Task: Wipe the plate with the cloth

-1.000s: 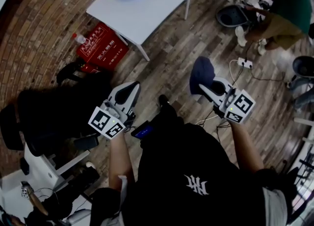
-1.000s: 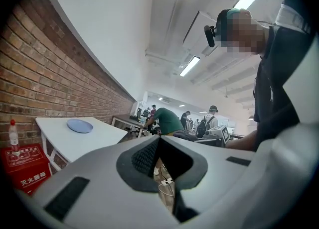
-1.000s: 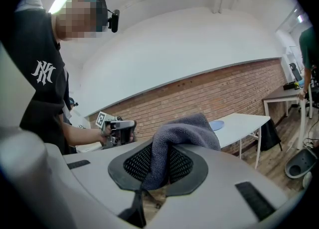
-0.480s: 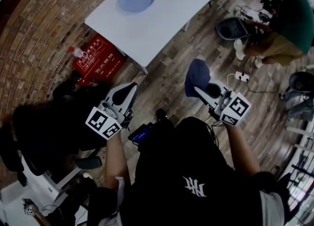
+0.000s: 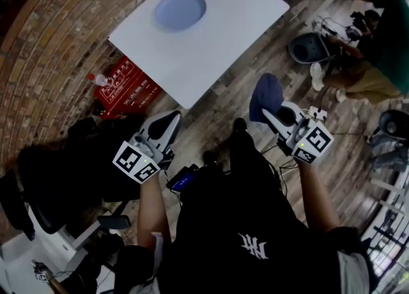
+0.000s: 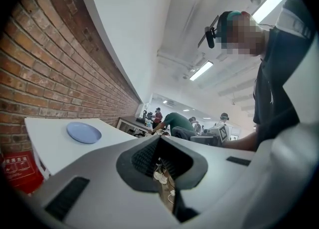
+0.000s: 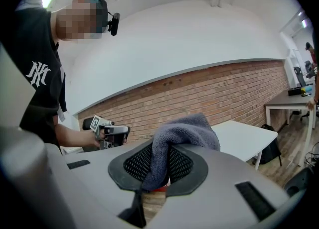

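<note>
Blue-grey terry cloth [image 5: 265, 93], soft and bunched, is pinched in the right gripper [image 5: 275, 112]. The left gripper [image 5: 167, 122] has its jaws together on nothing. The smooth, round, pale-blue plate [image 5: 180, 10] lies well ahead on the white table [image 5: 211, 56]. This looks like the approach; next, the cloth must reach the plate.

Left hand-held gripper [image 5: 171, 119] closed, right [image 5: 268, 112] gripping cloth [image 5: 264, 92]
</note>
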